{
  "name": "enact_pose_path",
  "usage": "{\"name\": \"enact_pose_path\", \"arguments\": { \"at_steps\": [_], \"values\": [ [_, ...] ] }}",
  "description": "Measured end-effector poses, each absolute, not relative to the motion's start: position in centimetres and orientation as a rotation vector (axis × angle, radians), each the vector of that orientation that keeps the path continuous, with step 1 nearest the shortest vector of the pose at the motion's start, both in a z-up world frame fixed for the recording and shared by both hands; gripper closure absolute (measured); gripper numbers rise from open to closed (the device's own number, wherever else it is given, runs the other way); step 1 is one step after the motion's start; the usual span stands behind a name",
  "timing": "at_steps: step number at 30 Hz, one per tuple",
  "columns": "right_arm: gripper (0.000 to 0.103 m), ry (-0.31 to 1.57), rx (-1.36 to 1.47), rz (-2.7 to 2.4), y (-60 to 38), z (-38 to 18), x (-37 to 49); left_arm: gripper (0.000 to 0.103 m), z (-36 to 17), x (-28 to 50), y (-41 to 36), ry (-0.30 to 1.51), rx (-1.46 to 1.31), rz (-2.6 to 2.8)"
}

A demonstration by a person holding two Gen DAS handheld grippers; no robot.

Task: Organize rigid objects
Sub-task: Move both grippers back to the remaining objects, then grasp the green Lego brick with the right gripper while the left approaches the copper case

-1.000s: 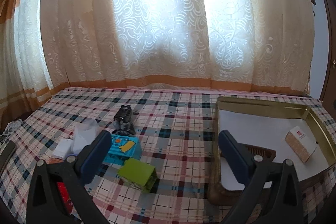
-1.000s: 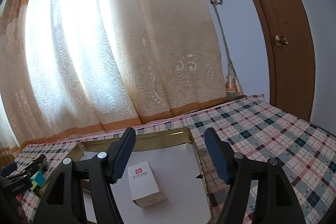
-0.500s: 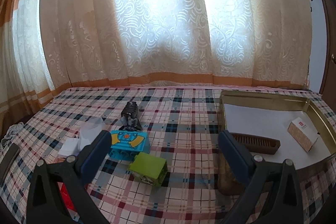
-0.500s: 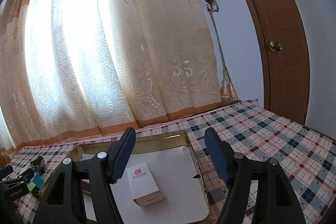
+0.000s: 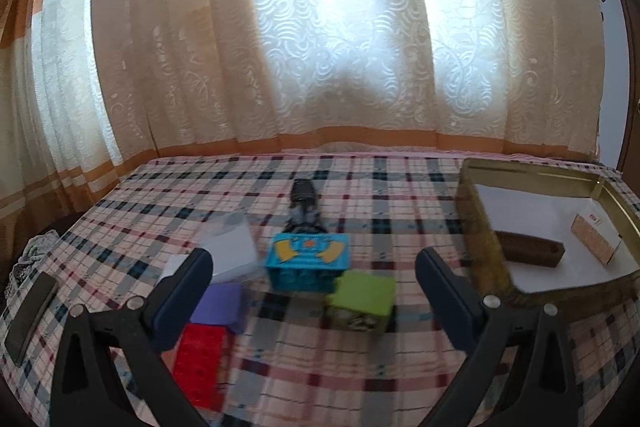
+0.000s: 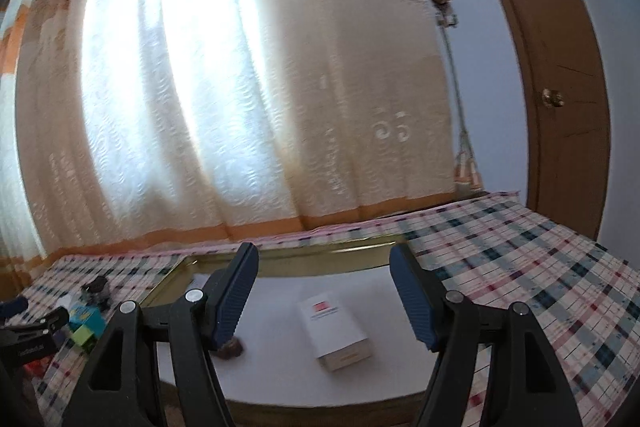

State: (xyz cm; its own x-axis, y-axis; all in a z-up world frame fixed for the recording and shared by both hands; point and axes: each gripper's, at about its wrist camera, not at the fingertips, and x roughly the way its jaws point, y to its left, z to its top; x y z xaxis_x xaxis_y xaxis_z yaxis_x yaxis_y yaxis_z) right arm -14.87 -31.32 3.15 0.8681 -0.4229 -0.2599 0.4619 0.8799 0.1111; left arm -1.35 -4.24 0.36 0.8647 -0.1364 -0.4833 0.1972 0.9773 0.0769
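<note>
1. The bed [image 5: 400, 187], under a plaid cloth, carried everything; no desk was in view, and a lace curtain [image 5: 320, 47] hung behind its far edge.
2. The gold tray [image 5: 532, 169] sat at the bed's right side, lined with white paper. It already held a brown comb [image 5: 528, 250] near its left wall and a small white box [image 6: 334, 329] further right.
3. The left gripper [image 5: 312, 301] hung over the loose pile with its fingers spread wide and nothing between them. The right gripper [image 6: 324, 297] hung over the tray, also wide and empty.
4. The loose things lay in a cluster towards the bed's left side, well apart from the tray: a blue block [image 5: 307, 261], a green cube [image 5: 362, 298] touching its near right corner, a purple block [image 5: 218, 307], a red brick [image 5: 200, 361], a clear plastic piece [image 5: 230, 247], and a dark toy [image 5: 304, 205] behind the blue block.
5. The step in hand was probably picking the next piece. The green cube looked the easiest: nearest the tray, with flat sides. The fingers should straddle two opposite faces and come down square, without nudging the blue block.
</note>
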Motion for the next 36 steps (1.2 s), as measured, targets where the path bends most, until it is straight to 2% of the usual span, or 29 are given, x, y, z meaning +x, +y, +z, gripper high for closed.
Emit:
{"name": "enact_pose_path", "arguments": {
  "at_steps": [19,36],
  "values": [
    [0.033,0.371,0.097,-0.157,-18.8,1.8,-9.4,0.000,-0.2,1.4,5.4,0.554,0.052,-0.080],
    [0.033,0.715,-0.023,0.144,-9.8,-1.9,-0.4,0.000,-1.4,4.6,12.1,0.657,-0.035,-0.010]
  ]
}}
